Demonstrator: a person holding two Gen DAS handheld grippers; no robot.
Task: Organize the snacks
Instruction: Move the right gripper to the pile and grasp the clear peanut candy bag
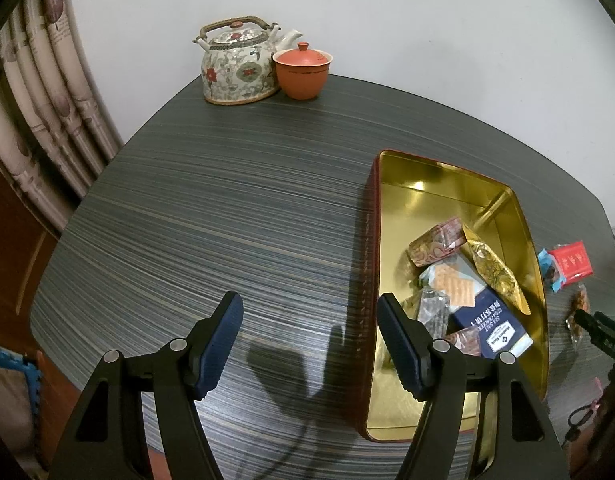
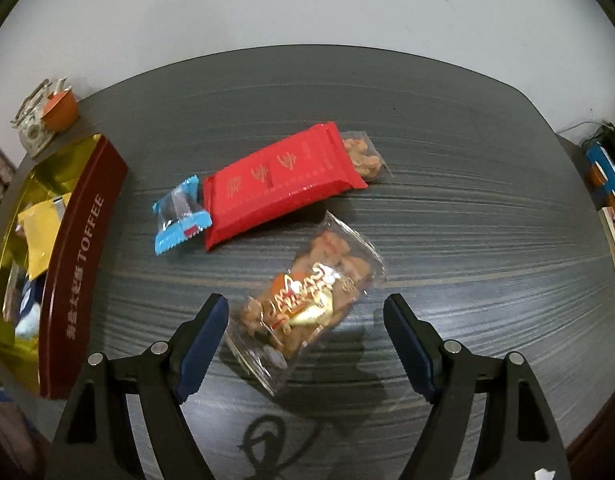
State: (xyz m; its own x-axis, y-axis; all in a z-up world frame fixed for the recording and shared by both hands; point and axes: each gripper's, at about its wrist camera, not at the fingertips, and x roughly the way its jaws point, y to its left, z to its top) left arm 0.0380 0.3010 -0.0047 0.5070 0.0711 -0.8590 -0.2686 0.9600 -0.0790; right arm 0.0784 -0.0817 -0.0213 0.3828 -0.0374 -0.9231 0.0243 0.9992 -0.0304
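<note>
A red toffee tin [image 1: 421, 168] with a gold inside stands open on the dark table; it also shows at the left of the right wrist view [image 2: 81, 264]. Several wrapped snacks lie in it, among them a navy cracker box [image 1: 487, 322] and a gold packet [image 1: 495, 272]. My left gripper [image 1: 309, 308] is open and empty over the table by the tin's left wall. My right gripper [image 2: 305, 310] is open above a clear bag of brown snacks [image 2: 307, 300]. Beyond lie a red packet [image 2: 275, 188], a blue-ended candy [image 2: 179, 216] and a second clear bag [image 2: 363, 156].
A floral teapot [image 1: 239, 66] and an orange lidded cup [image 1: 301, 72] stand at the table's far edge by the wall. A curtain [image 1: 39, 92] hangs at the left. Coloured items [image 2: 607, 184] sit beyond the table's right edge.
</note>
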